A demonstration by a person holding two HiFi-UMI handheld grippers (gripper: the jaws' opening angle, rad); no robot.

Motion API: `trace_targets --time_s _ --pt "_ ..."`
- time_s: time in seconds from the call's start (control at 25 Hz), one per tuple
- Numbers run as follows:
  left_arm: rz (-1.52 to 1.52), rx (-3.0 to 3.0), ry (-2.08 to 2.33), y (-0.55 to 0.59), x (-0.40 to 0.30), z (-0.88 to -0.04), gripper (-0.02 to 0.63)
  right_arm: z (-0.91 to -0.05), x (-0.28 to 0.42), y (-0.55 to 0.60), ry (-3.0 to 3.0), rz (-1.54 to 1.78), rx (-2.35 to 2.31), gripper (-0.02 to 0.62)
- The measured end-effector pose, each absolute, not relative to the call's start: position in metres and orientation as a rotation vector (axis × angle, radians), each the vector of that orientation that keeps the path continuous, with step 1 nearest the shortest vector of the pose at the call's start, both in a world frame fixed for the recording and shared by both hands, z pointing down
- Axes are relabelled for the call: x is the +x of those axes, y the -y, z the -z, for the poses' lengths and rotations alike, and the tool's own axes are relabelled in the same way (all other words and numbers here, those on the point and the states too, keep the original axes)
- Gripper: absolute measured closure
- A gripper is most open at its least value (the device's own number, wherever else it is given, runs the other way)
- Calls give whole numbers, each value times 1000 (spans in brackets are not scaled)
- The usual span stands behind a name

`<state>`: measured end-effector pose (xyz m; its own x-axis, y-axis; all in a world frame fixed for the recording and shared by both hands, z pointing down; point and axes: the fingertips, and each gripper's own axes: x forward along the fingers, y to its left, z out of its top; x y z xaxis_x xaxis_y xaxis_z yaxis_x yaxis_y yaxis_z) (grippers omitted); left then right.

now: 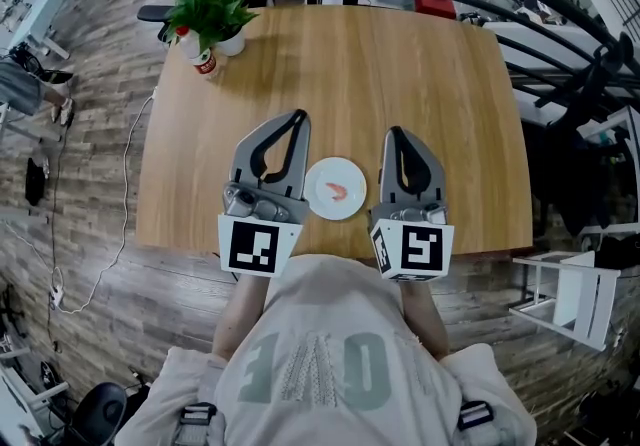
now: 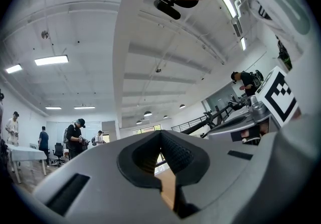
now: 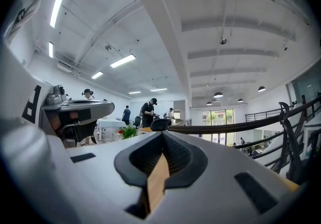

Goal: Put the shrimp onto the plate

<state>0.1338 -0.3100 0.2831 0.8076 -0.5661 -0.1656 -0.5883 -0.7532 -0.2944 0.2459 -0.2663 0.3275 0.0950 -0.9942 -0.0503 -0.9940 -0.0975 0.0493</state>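
The wooden table [image 1: 420, 84] stood in an open office with a plank floor. A potted plant [image 1: 210, 14] sat at the table's upper left corner, well apart from the work.

The white plate [image 1: 318, 196] lay at lower centre of the head view, near the table's front edge. The shrimp [image 1: 341, 191] lay on it, right of centre. By that evidence the task looked complete.

You held the left gripper [image 1: 298, 118] just beside the plate on its left and the right gripper [image 1: 397, 132] just beside it on its right. On both, the jaws were pressed fully together with nothing between them; only table wood showed through the notch.

Risk noted: both grippers flanked the plate closely. A careless sideways sweep on withdrawal could nudge the plate toward the front edge or tip the shrimp off.
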Motion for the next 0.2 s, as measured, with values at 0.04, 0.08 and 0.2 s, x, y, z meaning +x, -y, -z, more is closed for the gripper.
trace_targets --time_s 0.04,0.08,0.2 --pt "-93 -2660 -880 310 133 -283 597 -327 245 266 2115 111 2318 574" --pt "-90 -2659 -883 311 133 -283 597 -327 244 267 2123 113 2311 574" --pt "-84 -2656 -893 312 131 -284 597 -326 239 269 2146 125 2287 574"
